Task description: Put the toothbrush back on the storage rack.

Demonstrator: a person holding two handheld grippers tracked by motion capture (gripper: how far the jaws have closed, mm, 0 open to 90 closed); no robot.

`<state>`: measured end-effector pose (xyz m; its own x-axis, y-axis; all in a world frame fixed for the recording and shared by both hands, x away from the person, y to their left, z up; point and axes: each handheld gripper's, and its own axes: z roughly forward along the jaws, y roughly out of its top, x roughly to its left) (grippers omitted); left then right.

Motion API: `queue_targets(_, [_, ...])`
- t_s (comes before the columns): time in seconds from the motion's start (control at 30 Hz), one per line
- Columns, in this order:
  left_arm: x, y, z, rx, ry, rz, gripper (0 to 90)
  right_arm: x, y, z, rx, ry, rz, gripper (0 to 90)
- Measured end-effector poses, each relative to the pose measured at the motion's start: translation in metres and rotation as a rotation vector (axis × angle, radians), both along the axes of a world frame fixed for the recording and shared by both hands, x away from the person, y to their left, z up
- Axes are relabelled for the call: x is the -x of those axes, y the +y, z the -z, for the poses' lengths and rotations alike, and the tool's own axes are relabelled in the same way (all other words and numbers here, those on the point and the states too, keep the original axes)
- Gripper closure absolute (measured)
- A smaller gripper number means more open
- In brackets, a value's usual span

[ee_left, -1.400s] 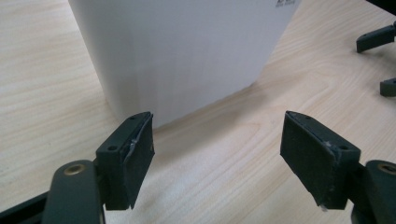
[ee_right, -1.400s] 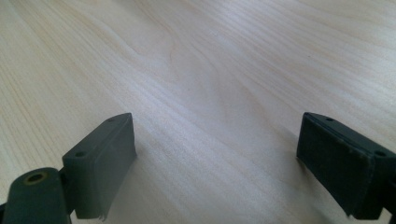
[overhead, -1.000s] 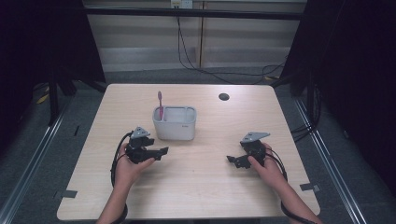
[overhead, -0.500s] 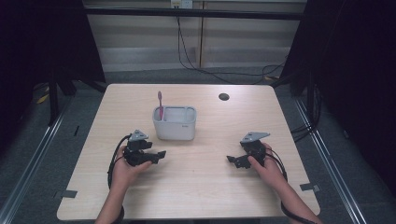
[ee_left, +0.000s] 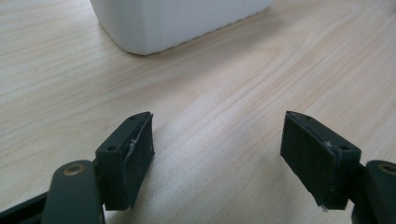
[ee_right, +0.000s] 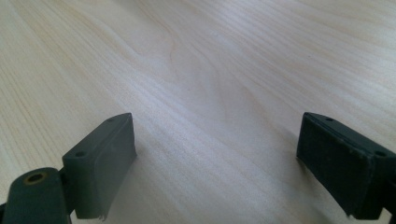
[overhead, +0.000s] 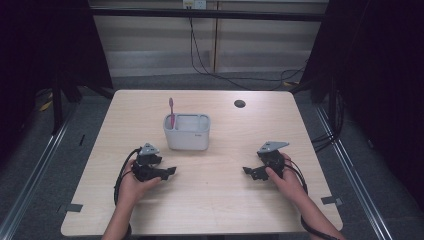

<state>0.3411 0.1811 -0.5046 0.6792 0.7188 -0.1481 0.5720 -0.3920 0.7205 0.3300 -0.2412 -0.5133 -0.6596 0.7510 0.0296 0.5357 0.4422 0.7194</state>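
While both hands rest on a pale, fine-grained wood bench (overhead: 225, 200) w/ rounded corners, the left gripper (overhead: 170, 171) lies just in front of and slightly left of a white plastic caddy (overhead: 187, 132), its fingers (ee_left: 128, 161) spread wide w/ nothing btwn them. The caddy is a rounded-corner rectangular tub, smooth-walled, split into compartments; it stands left of bench centre. A pink toothbrush (overhead: 171, 111) stands upright in its left compartment, head up. In the left gripper view the caddy's curved lower corner sits on the wood ahead of the matte black, wedge-shaped fingers, apart from them. The right gripper (overhead: 248, 171) rests well apart on the bench's right side, pointing inward; its fingers (ee_right: 102, 163) are likewise released, only bare wood grain btwn the blocky black pads. Each gripper carries a grey three-cornered plate on top & a looping black cable. A small dark round grommet (overhead: 239, 103) sits near the bench's far edge.
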Motion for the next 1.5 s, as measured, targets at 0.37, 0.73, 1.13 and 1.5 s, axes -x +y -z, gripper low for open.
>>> queue_targets(0.37, [0.003, 0.0, 0.002, -0.01, -0.031, 0.013, 22.8, 0.0, 0.0, 0.0, 0.001, -0.001, -0.001, 11.1])
queue_targets(0.73, [0.005, -0.003, 0.004, -0.046, -0.069, 0.046, 19.0, 0.0, 0.0, 0.0, 0.001, -0.001, -0.001, 11.1])
queue_targets(1.13, [0.008, -0.009, 0.005, -0.097, -0.091, 0.06, 15.1, 0.0, 0.0, 0.0, 0.001, -0.001, -0.001, 11.1])
queue_targets(1.5, [0.007, -0.01, 0.005, -0.098, -0.09, 0.072, 13.0, 0.0, 0.0, 0.0, 0.0, 0.0, 0.0, 11.1])
